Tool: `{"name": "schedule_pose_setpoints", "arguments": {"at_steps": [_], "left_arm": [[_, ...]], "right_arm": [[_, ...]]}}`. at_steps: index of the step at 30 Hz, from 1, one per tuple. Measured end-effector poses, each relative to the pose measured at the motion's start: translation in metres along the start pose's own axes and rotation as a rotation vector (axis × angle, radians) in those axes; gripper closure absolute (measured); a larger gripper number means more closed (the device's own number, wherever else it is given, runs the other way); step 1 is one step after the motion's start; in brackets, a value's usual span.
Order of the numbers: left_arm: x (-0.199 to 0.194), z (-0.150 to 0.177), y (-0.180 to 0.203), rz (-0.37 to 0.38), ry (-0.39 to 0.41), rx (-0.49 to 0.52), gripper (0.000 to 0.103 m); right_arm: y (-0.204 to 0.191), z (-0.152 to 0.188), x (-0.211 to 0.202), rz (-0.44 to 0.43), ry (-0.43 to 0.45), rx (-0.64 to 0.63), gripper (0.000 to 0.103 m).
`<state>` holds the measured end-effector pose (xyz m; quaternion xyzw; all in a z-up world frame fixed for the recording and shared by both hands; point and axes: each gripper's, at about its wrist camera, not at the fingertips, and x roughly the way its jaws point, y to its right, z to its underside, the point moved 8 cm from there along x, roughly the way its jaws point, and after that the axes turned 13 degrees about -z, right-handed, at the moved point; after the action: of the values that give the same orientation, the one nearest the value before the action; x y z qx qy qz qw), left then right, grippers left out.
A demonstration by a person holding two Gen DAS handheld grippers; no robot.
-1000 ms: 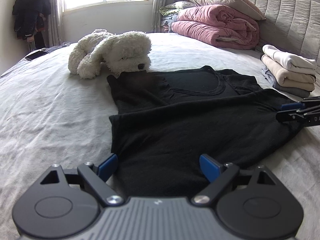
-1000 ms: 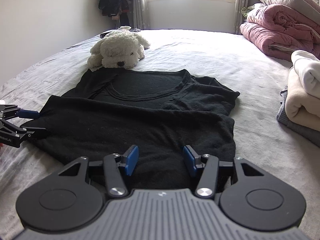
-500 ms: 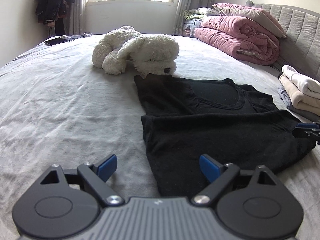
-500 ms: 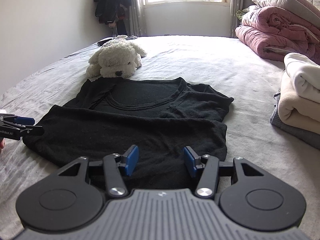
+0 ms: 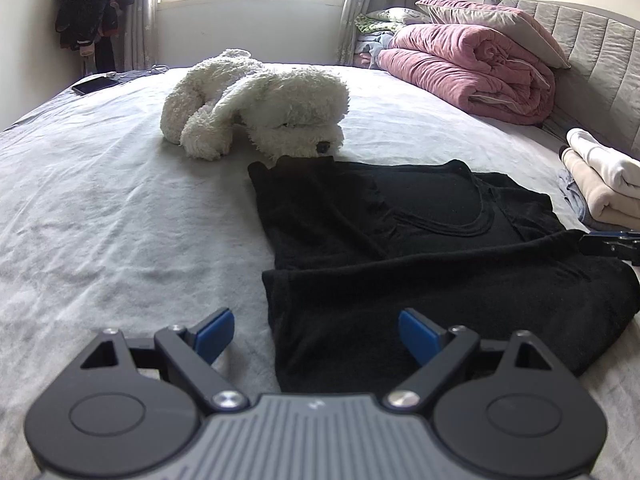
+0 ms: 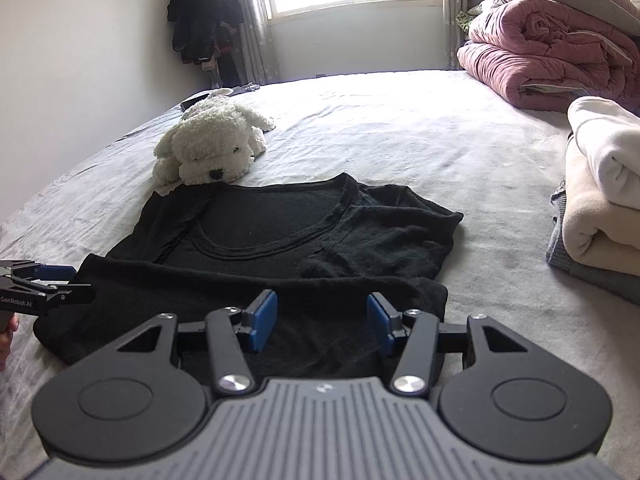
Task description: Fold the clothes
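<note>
Softly rumpled, the pale grey bedsheet (image 5: 100, 216) spreads under a fluffy white plush dog (image 5: 256, 104), a rolled pink quilt (image 5: 472, 68) with a velvety nap, and a stack of cream and grey folded clothes (image 6: 600, 200). At mid-bed lies the black T-shirt (image 5: 420, 248), a matte knit with its lower half folded up over the chest, scoop neckline (ribbed at the edge) showing beyond the fold and its collar end just beside the dog's nose. Over the shirt's near left corner hovers the left gripper (image 5: 314, 334), blue pads spread wide and empty. Beside it, the right gripper (image 6: 322, 318) hangs above the near hem, pads partly apart, clasping nothing.
</note>
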<state>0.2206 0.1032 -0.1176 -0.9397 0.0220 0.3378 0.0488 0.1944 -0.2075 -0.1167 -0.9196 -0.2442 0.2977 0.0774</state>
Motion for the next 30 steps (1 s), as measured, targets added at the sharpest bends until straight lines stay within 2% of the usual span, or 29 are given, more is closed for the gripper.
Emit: {"name": "schedule_pose_setpoints", "arguments": {"at_steps": [9, 16, 20, 30], "left_arm": [[0.045, -0.047, 0.004, -0.028, 0.024, 0.067, 0.013], [0.077, -0.078, -0.001, -0.098, 0.059, 0.147, 0.013], [0.093, -0.091, -0.001, -0.111, 0.075, 0.168, 0.014], [0.128, -0.105, 0.008, -0.097, 0.069, 0.157, 0.031]], "right_arm": [[0.033, -0.037, 0.028, 0.031, -0.029, -0.062, 0.050], [0.056, -0.061, 0.058, 0.045, -0.061, -0.097, 0.050], [0.066, -0.072, 0.078, 0.052, -0.086, -0.116, 0.050], [0.082, -0.081, 0.120, 0.070, -0.127, -0.100, 0.050]]}}
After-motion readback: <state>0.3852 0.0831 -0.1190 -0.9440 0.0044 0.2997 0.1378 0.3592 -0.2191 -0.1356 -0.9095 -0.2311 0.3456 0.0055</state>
